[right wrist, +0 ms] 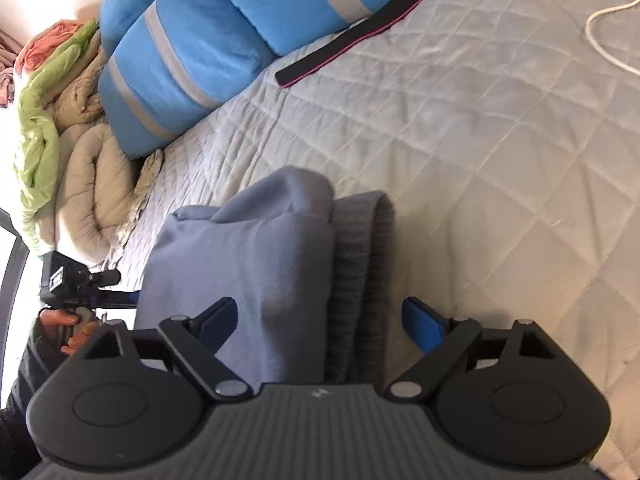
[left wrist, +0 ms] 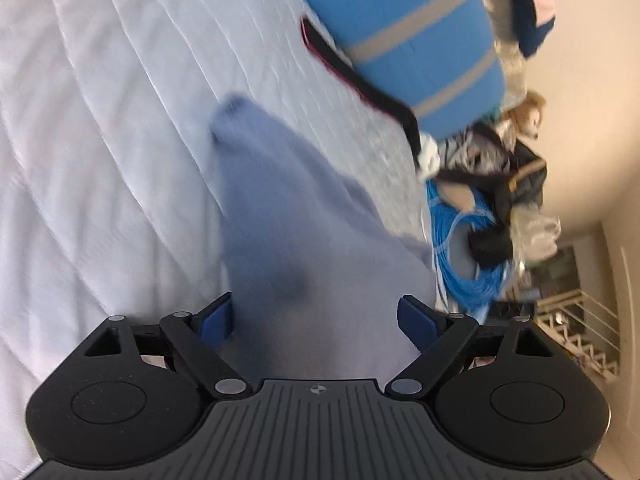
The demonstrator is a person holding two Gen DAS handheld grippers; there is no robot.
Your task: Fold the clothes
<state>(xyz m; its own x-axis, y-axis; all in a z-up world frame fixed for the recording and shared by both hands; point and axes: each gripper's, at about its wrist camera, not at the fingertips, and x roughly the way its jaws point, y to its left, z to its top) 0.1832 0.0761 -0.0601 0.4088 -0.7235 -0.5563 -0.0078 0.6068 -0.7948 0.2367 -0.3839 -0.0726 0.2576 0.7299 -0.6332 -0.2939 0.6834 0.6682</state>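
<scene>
- Right now the left gripper (left wrist: 314, 318) has its blue pads standing apart, with the periwinkle-blue garment (left wrist: 288, 216) running up between them; the pads do not press on the cloth in this blurred view.
- Seen from the left wrist, that garment lies as a long folded band on the quilted bedspread (left wrist: 100, 140), its far end rounded and pointing toward the blue striped bedding roll (left wrist: 408, 36).
- From the right wrist, the right gripper (right wrist: 320, 320) also has its pads apart, straddling the same blue garment (right wrist: 248, 264) and its grey ribbed hem (right wrist: 360, 272); neither pad is seen clamping the fabric.
- The garment sits near the bedspread's left edge in that view, folded into a thick bundle, with the ribbed part on its right side.
- A black strap with a pink edge (right wrist: 344, 36) lies on the bedspread (right wrist: 500, 152) beside the blue striped roll (right wrist: 208, 40), well apart from the garment.
- Beyond the left edge of the bed are a beige quilt (right wrist: 88, 184) and a green cloth (right wrist: 40, 128), heaped together.
- A hand (right wrist: 68, 330) holding the other gripper's black body (right wrist: 72, 280) shows at the left, just beside the garment.
- A coil of blue cable (left wrist: 464, 256) lies near the bedspread's far right edge in the left view, next to dark clutter; a white cord (right wrist: 600, 36) curves over the bedspread in the right view.
</scene>
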